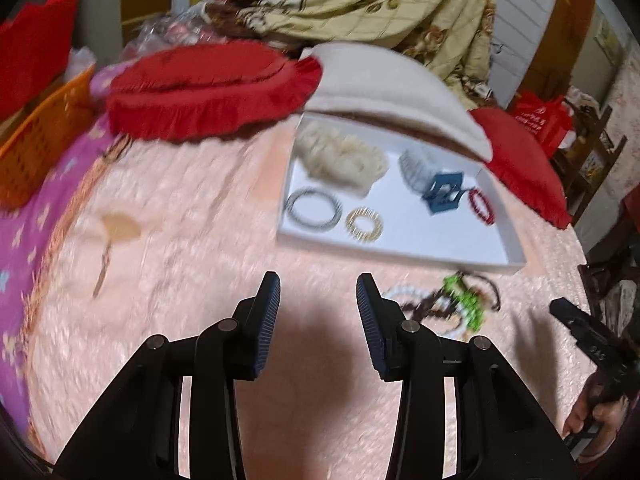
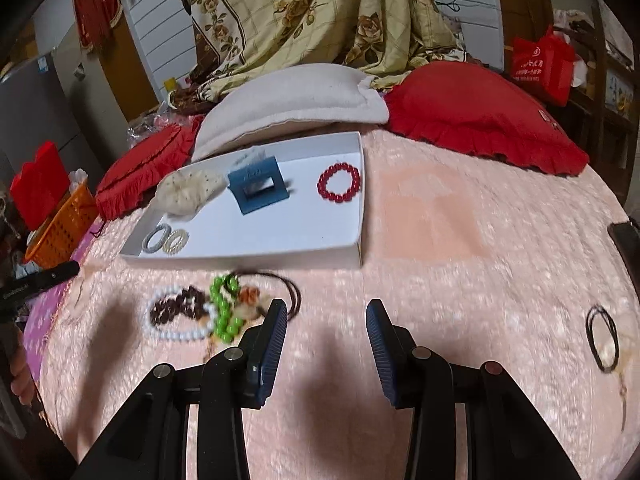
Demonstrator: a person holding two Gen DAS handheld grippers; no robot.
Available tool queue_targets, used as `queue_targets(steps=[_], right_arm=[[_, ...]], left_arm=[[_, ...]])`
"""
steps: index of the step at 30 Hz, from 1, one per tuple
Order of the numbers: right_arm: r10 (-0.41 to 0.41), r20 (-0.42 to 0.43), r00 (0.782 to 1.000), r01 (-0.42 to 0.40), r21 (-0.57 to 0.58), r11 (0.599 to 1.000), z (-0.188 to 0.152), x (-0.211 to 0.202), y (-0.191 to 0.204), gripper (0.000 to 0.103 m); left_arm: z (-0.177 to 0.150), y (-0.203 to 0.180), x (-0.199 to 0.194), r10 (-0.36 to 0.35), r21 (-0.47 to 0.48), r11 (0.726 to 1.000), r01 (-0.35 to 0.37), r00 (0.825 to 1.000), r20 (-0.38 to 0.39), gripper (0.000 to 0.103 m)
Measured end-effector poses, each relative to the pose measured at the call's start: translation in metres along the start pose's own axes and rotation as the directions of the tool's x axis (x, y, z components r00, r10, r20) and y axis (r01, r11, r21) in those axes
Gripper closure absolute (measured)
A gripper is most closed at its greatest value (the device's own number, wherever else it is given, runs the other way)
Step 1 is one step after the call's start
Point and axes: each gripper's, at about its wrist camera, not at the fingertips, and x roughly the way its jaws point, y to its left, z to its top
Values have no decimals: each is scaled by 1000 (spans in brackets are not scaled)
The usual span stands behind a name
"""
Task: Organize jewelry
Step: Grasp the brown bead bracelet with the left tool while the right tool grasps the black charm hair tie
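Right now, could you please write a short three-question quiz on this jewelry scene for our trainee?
1. True or false: the red bead bracelet lies inside the white tray.
2. Which piece lies outside the tray, on the pink bedspread? A) gold coil ring B) green bead bracelet C) blue hair claw
3. Fill in: the left tool and the right tool are both ____ and hold nothing.

Key: 1 true; 2 B; 3 open.
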Motion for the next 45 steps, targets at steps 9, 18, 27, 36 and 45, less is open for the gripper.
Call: queue_targets(steps=[9, 18, 27, 36, 45], right_arm=[[38, -20, 999, -37, 50, 998, -12, -14, -1, 64], [84, -75, 994, -79, 60, 995, -14, 21, 18, 64], [119, -84, 989, -114, 64, 991, -7, 48, 24, 64], [101, -85, 991, -98, 42, 994, 1, 60, 17, 64], [0, -91, 996, -4, -50, 999, 14, 94, 32, 70]], left_arm=[[-13, 10, -8, 71, 70, 995, -71, 997, 0, 64], [-25, -30, 32, -15, 172, 985, 31, 995, -95, 64], [-16, -87, 61, -112, 288, 947, 142, 987, -117, 65], [-19, -117, 97, -107, 381, 906, 184, 971, -213, 95], [-5, -76, 60, -214, 239, 937, 254, 960, -179, 96]])
